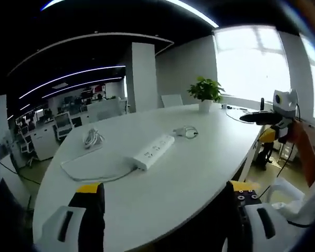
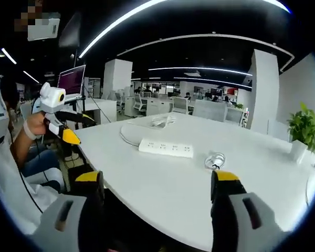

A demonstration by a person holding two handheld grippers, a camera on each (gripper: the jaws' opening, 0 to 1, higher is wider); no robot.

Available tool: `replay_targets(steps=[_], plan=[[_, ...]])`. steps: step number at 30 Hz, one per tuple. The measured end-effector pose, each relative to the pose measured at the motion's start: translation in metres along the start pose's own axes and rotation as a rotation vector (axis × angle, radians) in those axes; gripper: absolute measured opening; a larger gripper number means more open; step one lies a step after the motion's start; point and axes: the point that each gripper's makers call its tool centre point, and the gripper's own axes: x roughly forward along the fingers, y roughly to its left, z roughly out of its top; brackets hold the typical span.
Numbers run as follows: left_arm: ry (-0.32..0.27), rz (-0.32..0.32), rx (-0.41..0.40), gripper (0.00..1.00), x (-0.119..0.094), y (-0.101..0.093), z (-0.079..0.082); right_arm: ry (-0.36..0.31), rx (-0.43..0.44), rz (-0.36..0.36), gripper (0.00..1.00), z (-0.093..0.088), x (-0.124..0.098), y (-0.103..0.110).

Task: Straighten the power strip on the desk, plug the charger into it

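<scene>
1. My left claw (image 1: 165, 220) and right claw (image 2: 160, 210) both hang spread wide and empty off the near edge of the bench (image 1: 199, 173), which I judge is a ready stance before reaching in.
2. The power strip (image 1: 154, 151) lies mid-bench, its long axis running diagonally in the left gripper view, its cord (image 1: 89, 173) looping off the nearer end.
3. The charger (image 1: 186, 132) with coiled cable rests just beyond the strip's far end, apart from it, unplugged.
4. A potted plant (image 1: 205, 93) stands at the far edge.
</scene>
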Motion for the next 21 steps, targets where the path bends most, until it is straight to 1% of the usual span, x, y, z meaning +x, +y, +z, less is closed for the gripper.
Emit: replay_targets(steps=[4,6,10,13,16,18,21], plan=[[0.017,-0.004,0.016,0.96,0.010,0.005,0.004,0.013,-0.014,0.006,0.82,0.001,0.010,-0.008],[0.024,-0.002,0.020,0.96,0.016,0.008,0.006,0.010,-0.011,0.033,0.82,0.006,0.017,-0.010],[0.040,-0.008,0.034,0.96,0.031,0.012,0.009,0.002,-0.036,0.042,0.82,0.018,0.035,-0.020],[0.042,-0.018,0.041,0.96,0.042,0.015,0.013,0.005,-0.049,0.056,0.82,0.021,0.046,-0.023],[0.040,-0.032,0.047,0.96,0.053,0.019,0.017,0.011,-0.055,0.077,0.82,0.020,0.057,-0.025],[0.041,-0.029,0.049,0.95,0.061,0.023,0.018,0.021,-0.059,0.086,0.82,0.016,0.063,-0.028],[0.066,-0.021,0.065,0.95,0.074,0.031,0.016,0.028,-0.052,0.094,0.82,0.012,0.071,-0.032]])
